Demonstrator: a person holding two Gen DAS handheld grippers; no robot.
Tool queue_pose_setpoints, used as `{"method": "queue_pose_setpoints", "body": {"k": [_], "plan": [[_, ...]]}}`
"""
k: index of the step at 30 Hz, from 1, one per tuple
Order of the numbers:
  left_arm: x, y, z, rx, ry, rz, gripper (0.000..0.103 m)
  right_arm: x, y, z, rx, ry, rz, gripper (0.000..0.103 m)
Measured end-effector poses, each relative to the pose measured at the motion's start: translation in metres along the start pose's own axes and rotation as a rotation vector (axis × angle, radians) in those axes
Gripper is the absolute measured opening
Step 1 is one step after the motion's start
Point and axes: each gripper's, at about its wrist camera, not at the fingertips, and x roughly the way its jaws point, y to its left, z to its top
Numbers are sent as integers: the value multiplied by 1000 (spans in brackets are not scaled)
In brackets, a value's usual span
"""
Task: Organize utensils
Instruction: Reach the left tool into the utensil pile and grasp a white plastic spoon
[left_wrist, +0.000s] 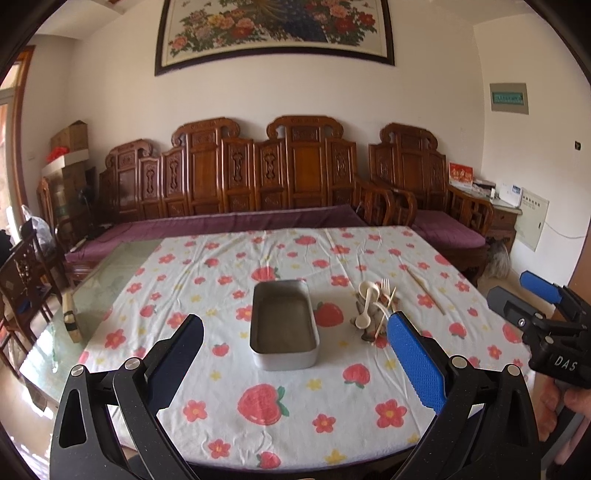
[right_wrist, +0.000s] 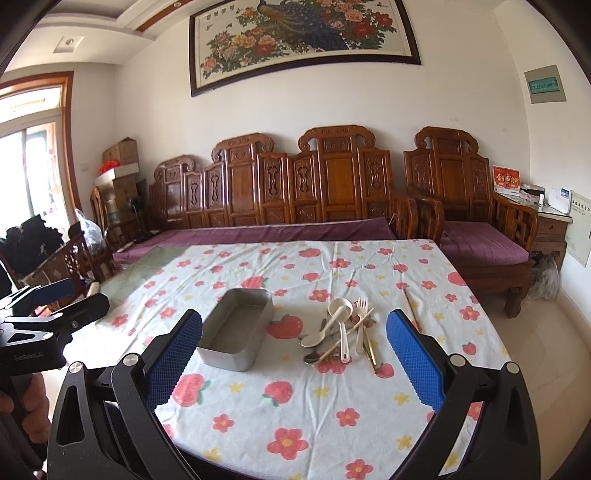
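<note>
An empty grey metal tray (left_wrist: 284, 325) (right_wrist: 236, 328) sits mid-table on the flowered cloth. To its right lies a pile of utensils (left_wrist: 375, 308) (right_wrist: 341, 332): cream plastic spoons, a fork, chopsticks and metal pieces. A single chopstick (left_wrist: 424, 290) (right_wrist: 409, 304) lies apart, further right. My left gripper (left_wrist: 295, 354) is open and empty, above the near table in front of the tray. My right gripper (right_wrist: 295, 350) is open and empty, near the table's front, before the pile. Each gripper shows in the other's view: the right one (left_wrist: 524, 299), the left one (right_wrist: 70, 299).
The flowered tablecloth (left_wrist: 280, 402) (right_wrist: 314, 406) covers most of a glass table; bare glass shows at the left with a small brush (left_wrist: 70, 317) on it. A carved wooden sofa (left_wrist: 258, 177) stands behind the table, and wooden chairs (left_wrist: 22, 273) to the left.
</note>
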Motion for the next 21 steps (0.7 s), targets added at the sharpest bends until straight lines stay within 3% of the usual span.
{"method": "queue_pose_setpoints", "body": {"k": [7, 13, 21], "plan": [[37, -7, -7, 10, 74, -43, 97, 40, -22, -3, -44, 72, -9, 96], [76, -20, -7, 48, 124, -76, 97, 95, -45, -12, -95, 180, -1, 84], [134, -42, -14, 96, 197, -117, 96, 171, -84, -33, -53, 288, 3, 65]]}}
